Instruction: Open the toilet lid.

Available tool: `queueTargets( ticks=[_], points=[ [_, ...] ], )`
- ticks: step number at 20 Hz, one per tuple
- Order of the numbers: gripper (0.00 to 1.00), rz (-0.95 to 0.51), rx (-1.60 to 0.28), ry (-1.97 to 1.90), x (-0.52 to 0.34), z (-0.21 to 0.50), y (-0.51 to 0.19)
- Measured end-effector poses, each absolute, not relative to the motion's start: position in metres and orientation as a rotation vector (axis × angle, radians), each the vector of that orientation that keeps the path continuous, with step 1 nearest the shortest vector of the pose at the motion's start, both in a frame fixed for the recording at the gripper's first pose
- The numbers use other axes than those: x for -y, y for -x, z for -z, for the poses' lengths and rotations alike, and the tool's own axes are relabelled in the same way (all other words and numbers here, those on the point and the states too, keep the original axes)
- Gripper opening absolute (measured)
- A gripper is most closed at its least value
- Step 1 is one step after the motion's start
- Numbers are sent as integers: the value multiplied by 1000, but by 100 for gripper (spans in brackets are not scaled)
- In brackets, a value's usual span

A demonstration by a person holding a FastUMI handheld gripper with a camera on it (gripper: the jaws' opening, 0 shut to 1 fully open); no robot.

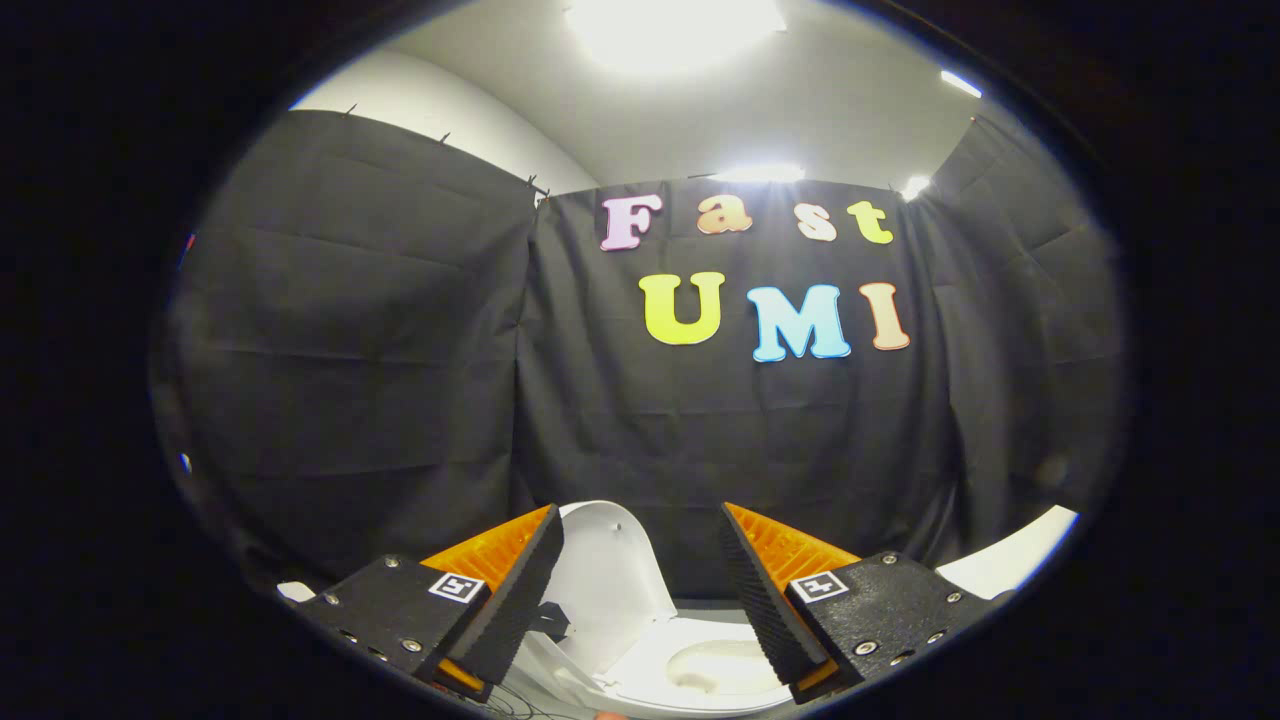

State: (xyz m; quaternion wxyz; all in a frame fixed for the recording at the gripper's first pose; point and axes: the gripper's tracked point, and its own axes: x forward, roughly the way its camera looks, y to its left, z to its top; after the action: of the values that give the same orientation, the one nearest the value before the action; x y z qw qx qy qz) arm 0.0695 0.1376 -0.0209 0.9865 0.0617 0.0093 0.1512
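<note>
Two fingers wide apart | hand-held gripper (640, 590) holds nothing | toilet lid (610, 580) raised beyond fingers

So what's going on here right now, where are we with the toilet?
A person is holding the gripper above a white toilet. Its fingers are spread wide and grip nothing. The toilet lid stands raised, tilted up toward the black cloth wall, seen between and just beyond the fingers. Below it the bowl is exposed. A curved white surface sits off past the right finger. The lid looks open already.
</note>
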Motion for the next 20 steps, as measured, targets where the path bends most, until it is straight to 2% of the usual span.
queueTargets(
  ticks=[6, 12, 20],
  points=[
    [95, -245, 21, -89, -43, 13, -58],
    [95, -240, 35, -54, 16, 23, -49],
    [95, -116, -8, -108, 87, 55, -55]
  ],
)
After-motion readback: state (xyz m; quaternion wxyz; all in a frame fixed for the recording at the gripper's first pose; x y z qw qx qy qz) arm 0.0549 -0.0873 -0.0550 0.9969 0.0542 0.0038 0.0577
